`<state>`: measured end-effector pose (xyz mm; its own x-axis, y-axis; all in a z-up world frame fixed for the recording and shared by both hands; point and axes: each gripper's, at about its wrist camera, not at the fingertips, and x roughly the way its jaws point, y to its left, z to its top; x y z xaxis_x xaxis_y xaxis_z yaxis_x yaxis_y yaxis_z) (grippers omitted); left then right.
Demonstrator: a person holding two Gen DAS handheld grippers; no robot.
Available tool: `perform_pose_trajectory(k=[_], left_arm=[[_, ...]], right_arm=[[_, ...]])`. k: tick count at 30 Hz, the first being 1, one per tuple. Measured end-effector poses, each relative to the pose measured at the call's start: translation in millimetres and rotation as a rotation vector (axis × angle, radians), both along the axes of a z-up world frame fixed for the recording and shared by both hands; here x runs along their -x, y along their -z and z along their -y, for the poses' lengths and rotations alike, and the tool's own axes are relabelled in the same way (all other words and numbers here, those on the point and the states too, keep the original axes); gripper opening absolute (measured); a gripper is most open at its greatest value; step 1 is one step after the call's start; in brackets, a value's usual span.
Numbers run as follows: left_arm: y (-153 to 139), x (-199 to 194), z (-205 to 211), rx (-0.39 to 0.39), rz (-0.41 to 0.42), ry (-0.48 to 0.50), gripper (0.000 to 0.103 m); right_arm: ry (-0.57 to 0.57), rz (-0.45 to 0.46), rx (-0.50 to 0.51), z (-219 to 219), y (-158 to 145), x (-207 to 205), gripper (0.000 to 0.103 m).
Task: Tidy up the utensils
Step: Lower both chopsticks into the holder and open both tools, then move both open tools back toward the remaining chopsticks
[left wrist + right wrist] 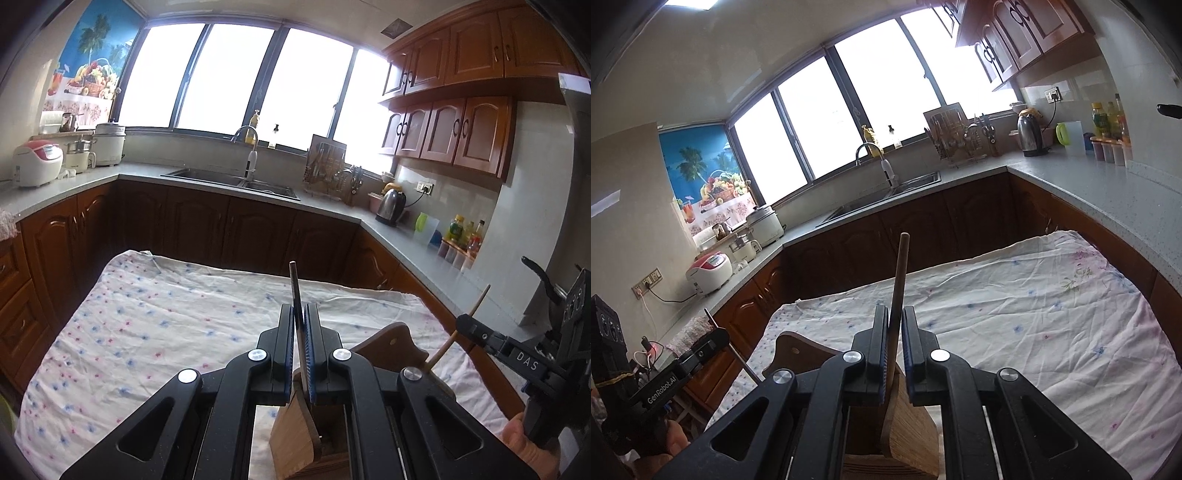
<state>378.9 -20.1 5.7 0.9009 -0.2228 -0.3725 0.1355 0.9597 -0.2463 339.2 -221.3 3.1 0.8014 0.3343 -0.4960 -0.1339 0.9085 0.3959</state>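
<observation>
My left gripper (pixel 298 314) is shut on a thin dark metal utensil handle (pixel 294 284) that stands upright over a wooden utensil holder (pixel 295 435) on the cloth-covered table. My right gripper (pixel 895 317) is shut on a brown wooden utensil handle (pixel 900 273), also upright above the same wooden holder (pixel 908 432). The right gripper shows in the left wrist view (pixel 465 326) at the right, holding the wooden stick (pixel 480 301). The left gripper shows in the right wrist view (pixel 713 339) at the left. The utensils' lower ends are hidden.
A floral white cloth (pixel 155 325) covers the table. A dark wooden board (pixel 391 339) lies beside the holder. Behind are kitchen counters with a sink (pixel 236 181), a dish rack (pixel 328 166), a kettle (pixel 391 205), rice cookers (pixel 37 162) and bottles (pixel 461 232).
</observation>
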Motion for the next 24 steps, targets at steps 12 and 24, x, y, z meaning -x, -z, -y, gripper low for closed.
perform_pose_trajectory(k=[12,24], left_arm=[[-6.8,41.2,-25.1,0.029,-0.008,-0.039,0.059],[-15.0,106.5,-43.8,0.023,-0.037,-0.062,0.084]], right_arm=[[0.000,0.058,-0.048,15.3,-19.4,33.3,0.087],[-0.019,0.045,-0.071,19.4,-24.0,90.4,0.101]])
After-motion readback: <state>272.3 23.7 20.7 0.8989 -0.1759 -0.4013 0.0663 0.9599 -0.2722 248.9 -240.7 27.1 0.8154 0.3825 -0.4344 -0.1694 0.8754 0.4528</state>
